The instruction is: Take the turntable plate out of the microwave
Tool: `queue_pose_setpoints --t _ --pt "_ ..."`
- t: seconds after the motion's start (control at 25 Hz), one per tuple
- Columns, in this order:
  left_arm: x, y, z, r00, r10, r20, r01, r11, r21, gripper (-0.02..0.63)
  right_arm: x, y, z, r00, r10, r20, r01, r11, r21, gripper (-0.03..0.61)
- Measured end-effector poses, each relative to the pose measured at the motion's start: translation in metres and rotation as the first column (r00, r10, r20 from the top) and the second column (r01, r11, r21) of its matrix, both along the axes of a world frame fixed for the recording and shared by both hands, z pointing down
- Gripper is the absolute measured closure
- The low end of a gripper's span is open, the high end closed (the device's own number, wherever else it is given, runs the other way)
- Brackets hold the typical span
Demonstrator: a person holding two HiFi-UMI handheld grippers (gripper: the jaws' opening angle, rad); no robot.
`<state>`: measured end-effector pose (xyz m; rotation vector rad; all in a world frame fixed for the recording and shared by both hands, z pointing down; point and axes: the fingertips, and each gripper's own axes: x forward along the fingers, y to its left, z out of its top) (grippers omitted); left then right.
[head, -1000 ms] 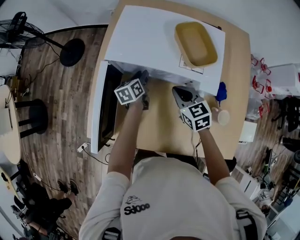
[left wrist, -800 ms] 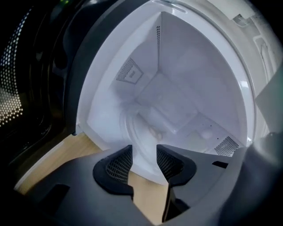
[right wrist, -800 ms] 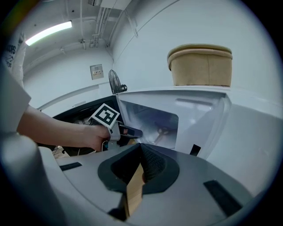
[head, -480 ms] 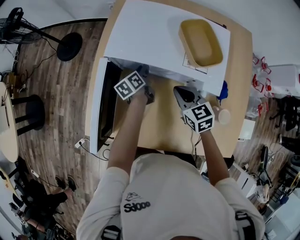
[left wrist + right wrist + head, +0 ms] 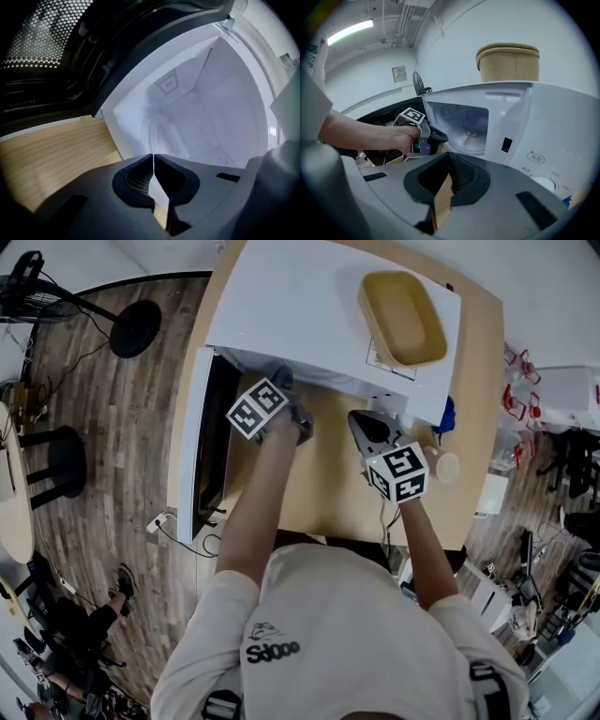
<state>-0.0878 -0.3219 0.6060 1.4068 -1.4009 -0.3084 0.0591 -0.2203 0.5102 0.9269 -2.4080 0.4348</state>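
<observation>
The white microwave [image 5: 309, 306] stands with its door [image 5: 192, 456] swung out to the left. Inside it the clear glass turntable plate [image 5: 468, 137] lies on its roller, and shows only faintly in the left gripper view [image 5: 157, 129]. My left gripper [image 5: 281, 382] reaches into the oven's mouth, tips at the plate's near rim [image 5: 441, 137]. Its jaws [image 5: 153, 157] stand shut with the pads meeting, and I see nothing between them. My right gripper [image 5: 361, 423] hovers over the table before the control panel, shut and empty [image 5: 449, 161].
A tan paper bowl [image 5: 401, 320] sits on top of the microwave. At the oven's right lie a blue object [image 5: 443, 423] and a round pale lid [image 5: 447, 470]. The wooden table [image 5: 328, 493] ends close behind my hands. A fan [image 5: 136, 329] stands on the floor at the left.
The left gripper's marker cube has rolled while the hand stayed at the oven's mouth. The right gripper has not moved.
</observation>
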Motion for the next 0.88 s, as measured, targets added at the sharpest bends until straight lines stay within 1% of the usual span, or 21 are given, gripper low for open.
queue_pose_setpoints --t 0.2,0.32,0.4,0.48,0.64,0.72,0.88 --pt "-0.001 0.004 0.0 0.999 -0.042 -0.012 0.042 0.999 -0.01 0.597 0.004 0.005 -0.001 1.0 0.014 -0.003 -0.014 1.0 0.003 0.572" --pt "-0.001 0.003 0.001 0.997 -0.053 -0.063 0.053 0.999 -0.008 0.594 0.006 0.008 -0.001 1.0 0.02 -0.002 -0.02 1.0 0.003 0.572" --pt "0.0 0.001 0.001 0.997 -0.047 -0.068 0.047 0.999 -0.005 0.592 0.007 0.011 0.0 1.0 0.022 -0.005 -0.022 1.0 0.002 0.572" --pt "-0.001 -0.001 0.001 0.999 -0.037 -0.038 0.037 0.999 0.004 0.578 0.008 0.014 0.001 1.0 0.022 -0.008 -0.022 1.0 0.002 0.572" --pt "-0.006 -0.008 -0.002 0.998 -0.033 0.051 0.031 0.999 0.033 0.561 0.012 0.019 0.004 1.0 0.022 -0.015 -0.023 1.0 -0.001 0.572" --pt "-0.008 -0.012 -0.003 0.994 -0.024 0.103 0.02 0.999 0.04 0.561 0.014 0.021 0.005 1.0 0.025 -0.019 -0.025 1.0 -0.003 0.572" --pt "-0.015 -0.019 -0.007 0.984 -0.024 0.176 0.014 0.998 0.056 0.532 0.018 0.025 0.008 0.999 0.027 -0.031 -0.027 1.0 -0.007 0.572"
